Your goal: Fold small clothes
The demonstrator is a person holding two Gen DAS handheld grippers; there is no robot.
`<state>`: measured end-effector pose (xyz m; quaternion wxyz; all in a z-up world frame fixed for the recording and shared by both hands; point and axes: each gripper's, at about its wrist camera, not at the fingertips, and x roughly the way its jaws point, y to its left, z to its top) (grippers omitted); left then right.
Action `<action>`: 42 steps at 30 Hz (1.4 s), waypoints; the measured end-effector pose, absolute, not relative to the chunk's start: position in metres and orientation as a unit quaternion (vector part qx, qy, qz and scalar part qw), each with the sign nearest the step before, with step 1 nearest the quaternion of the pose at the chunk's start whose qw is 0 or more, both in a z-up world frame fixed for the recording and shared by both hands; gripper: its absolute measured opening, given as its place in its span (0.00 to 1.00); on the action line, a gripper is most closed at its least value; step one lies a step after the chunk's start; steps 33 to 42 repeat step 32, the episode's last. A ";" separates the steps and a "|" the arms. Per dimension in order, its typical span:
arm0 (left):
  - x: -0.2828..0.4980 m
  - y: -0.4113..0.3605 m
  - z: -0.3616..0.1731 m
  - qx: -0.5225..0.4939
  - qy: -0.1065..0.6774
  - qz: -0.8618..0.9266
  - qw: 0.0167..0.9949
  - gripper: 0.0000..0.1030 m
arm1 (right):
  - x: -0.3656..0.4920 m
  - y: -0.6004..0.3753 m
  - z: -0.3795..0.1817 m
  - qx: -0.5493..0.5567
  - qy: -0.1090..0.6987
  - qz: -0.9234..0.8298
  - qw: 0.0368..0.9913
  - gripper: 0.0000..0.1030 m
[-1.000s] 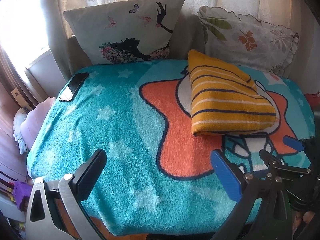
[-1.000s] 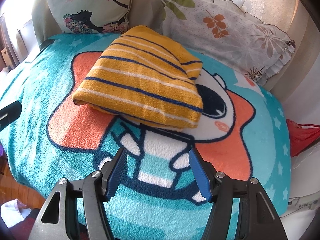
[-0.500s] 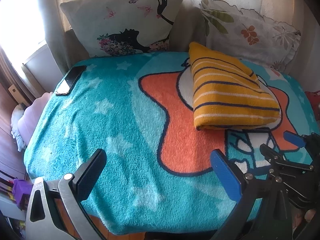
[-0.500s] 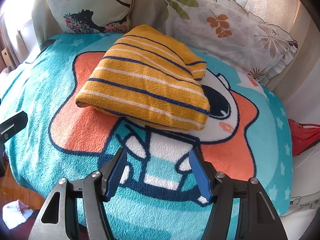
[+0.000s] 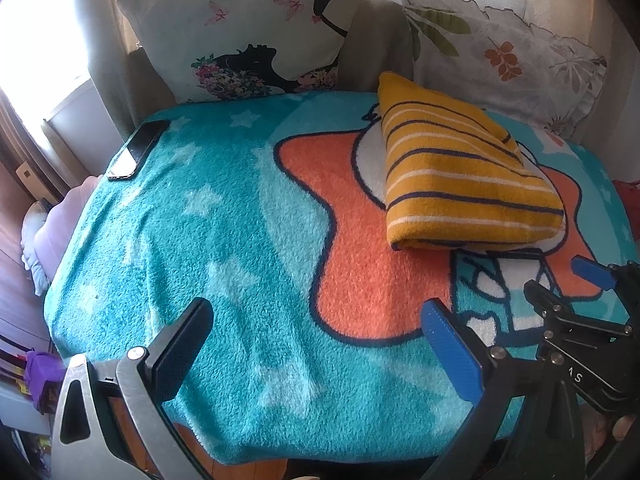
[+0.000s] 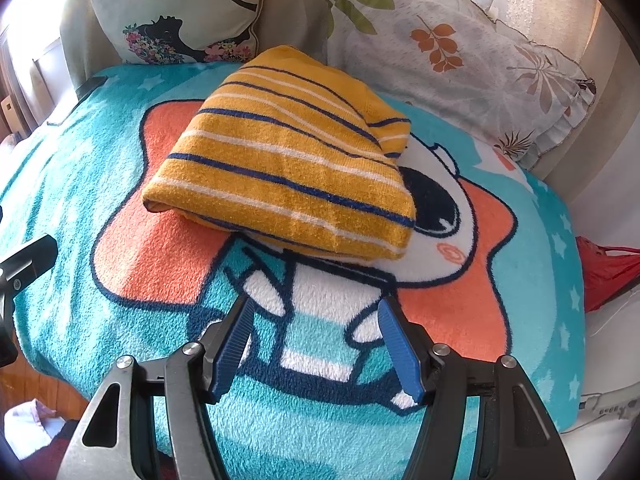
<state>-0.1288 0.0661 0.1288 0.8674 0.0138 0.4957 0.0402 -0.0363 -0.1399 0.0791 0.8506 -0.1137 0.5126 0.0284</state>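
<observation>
A folded yellow garment (image 5: 460, 176) with navy and white stripes lies on the teal cartoon blanket (image 5: 224, 240), toward the back right. It also shows in the right wrist view (image 6: 288, 168), lying in several layers. My left gripper (image 5: 316, 320) is open and empty over the blanket's front, left of the garment. My right gripper (image 6: 316, 316) is open and empty, just in front of the garment's near edge. The right gripper also shows in the left wrist view (image 5: 592, 296).
Two pillows (image 5: 256, 32) (image 6: 452, 52) lean against the curtained back wall. A black phone (image 5: 138, 148) lies on the blanket's back left corner. A red item (image 6: 608, 272) sits off the right side. The bed's front edge drops to a wooden floor (image 6: 40, 384).
Both grippers have moved slightly forward and closer to the bed; the garment looks larger. The garment has not moved. Both grippers stay open.
</observation>
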 end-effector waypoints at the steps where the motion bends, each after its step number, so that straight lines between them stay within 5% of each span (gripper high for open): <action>1: -0.129 0.066 0.129 0.015 0.496 0.043 0.867 1.00 | -0.037 -0.140 0.079 -0.115 0.512 0.028 0.851 0.67; 42: -0.137 0.035 0.121 0.013 0.510 0.035 0.859 1.00 | -0.044 -0.168 0.079 -0.106 0.506 0.035 0.855 0.68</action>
